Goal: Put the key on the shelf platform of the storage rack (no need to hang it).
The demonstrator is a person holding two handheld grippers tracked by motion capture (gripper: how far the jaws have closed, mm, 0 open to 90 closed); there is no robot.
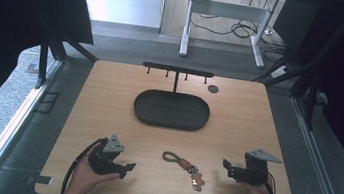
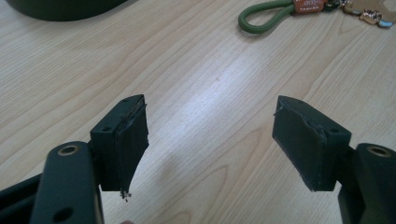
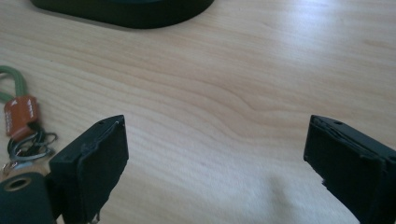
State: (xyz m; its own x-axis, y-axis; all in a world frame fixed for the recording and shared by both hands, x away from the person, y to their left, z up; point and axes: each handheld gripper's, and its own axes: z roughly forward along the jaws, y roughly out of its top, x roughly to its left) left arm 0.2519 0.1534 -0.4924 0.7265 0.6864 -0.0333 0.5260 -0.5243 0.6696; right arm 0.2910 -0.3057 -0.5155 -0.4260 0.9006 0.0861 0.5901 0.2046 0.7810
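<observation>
Light wood table (image 1: 109,99), grey carpet around it, a white desk frame (image 1: 225,18) with cables on the floor beyond. Black oval tray (image 1: 172,110) with a hook rack (image 1: 177,71) sits far centre. Keychain (image 1: 184,164) with green cord loop lies near centre, between both hands. Left claw (image 1: 126,167) near left, jaws apart, empty. Right claw (image 1: 227,167) near right, jaws wide apart, empty. Both low over the table, pointing inward.
</observation>
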